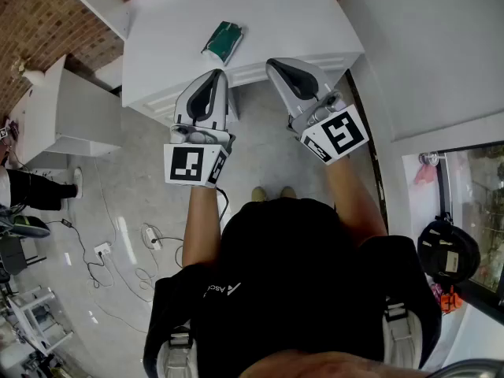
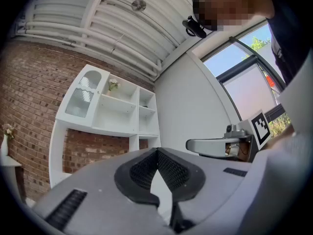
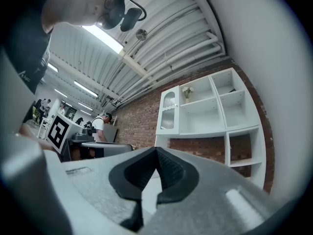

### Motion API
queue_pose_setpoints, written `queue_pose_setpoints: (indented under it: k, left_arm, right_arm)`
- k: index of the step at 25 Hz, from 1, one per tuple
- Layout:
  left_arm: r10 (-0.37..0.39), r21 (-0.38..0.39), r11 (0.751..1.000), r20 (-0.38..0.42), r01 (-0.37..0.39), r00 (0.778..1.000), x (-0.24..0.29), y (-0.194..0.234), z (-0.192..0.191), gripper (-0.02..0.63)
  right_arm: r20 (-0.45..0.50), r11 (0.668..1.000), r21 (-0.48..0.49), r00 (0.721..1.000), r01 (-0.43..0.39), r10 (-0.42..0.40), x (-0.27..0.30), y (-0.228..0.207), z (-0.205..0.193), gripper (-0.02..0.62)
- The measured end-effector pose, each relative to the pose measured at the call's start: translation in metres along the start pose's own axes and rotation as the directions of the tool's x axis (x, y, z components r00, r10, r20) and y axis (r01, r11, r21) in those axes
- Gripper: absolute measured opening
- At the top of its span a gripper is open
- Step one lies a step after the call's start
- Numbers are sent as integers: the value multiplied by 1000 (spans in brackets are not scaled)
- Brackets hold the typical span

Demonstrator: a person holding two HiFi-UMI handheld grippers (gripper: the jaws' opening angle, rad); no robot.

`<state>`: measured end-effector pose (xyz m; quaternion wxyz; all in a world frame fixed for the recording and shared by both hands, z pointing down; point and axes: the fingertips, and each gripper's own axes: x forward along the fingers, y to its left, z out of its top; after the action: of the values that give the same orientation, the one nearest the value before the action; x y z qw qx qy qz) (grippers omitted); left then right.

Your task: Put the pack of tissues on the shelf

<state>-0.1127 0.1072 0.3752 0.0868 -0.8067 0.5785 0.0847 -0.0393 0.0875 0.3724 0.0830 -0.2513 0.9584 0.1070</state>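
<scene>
nothing of the job is done yet, as far as i can see. the pack of tissues [image 1: 224, 41], green-wrapped, lies flat on the white desk [image 1: 169, 30], a little askew, with nothing on or against it. the person stands at the near edge of the desk with both tools raised in front of them, pointing forward over it.

the left tool [image 2: 157, 153] is clenched, its two dark ribbed pads meeting at the tip with nothing caught between them. the right tool [image 3: 156, 151] is the same: pads pressed together and empty. neither touches the pack, which lies ahead of them and somewhat nearer the left tool's line than the right's.

the shelf [image 3: 195, 132] is a white unit of open compartments up against the brick wall [image 3: 142, 116]. both tools are aimed roughly toward it, and several of its compartments look free. a small plant sits in one of the upper ones.

so, by my reckoning, the whole task is left: one tool has to open, come down on the pack and take hold. then it must lift it off the desk, carry it to the shelf and set it in a compartment. i'd call this the very start, before any reach.
</scene>
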Motion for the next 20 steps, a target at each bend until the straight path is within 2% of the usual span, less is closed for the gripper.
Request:
queue_pose_setpoints:
  k: [12,20]
  left_arm:
    - [-29,10,1000,3,29,1000,3,21,-9,-2]
    - [-33,12,999,-35,33,999,17,54,-54,-2]
  right_arm:
    - [7,997,51,999,54,-54,13,-7,-9,2]
    - [-20,997,14,997,79,-78,32,-9,-22,2]
